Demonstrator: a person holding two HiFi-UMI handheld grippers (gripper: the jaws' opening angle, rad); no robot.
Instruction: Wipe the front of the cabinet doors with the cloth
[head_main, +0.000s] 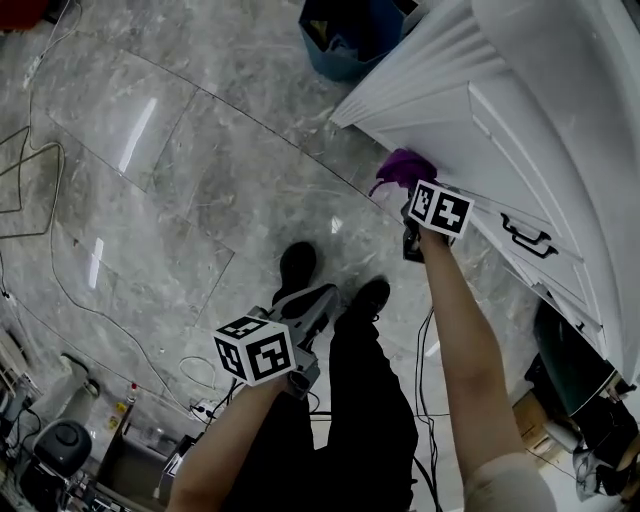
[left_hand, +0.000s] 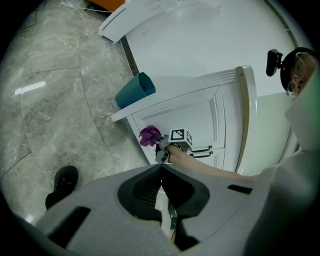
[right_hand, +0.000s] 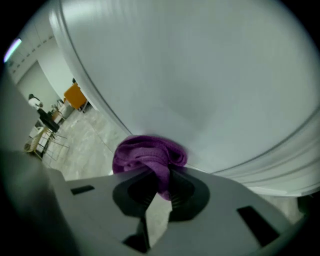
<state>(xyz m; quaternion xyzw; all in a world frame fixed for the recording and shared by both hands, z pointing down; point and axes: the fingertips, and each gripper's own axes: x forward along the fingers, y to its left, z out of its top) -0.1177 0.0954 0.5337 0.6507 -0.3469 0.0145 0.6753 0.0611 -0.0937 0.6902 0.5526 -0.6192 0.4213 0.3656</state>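
One purple cloth (right_hand: 149, 154) is pinched in the right hand-held gripper (right_hand: 162, 174) against one cabinet door (right_hand: 200, 75); left hand-held gripper (left_hand: 161, 167) clenched, empty.

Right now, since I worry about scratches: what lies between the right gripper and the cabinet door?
Only the purple cloth, held by the right gripper and bunched against the white cabinet door; the right gripper view shows it.

- Open marble floor (head_main: 170, 160) lies left of the cabinet door (head_main: 560, 120).
- A black handle (head_main: 527, 238) juts from the door front.
- A blue bin (head_main: 345, 40) stands by the cabinet's far corner.
- Cables (head_main: 25, 180) trail at the floor's left edge.
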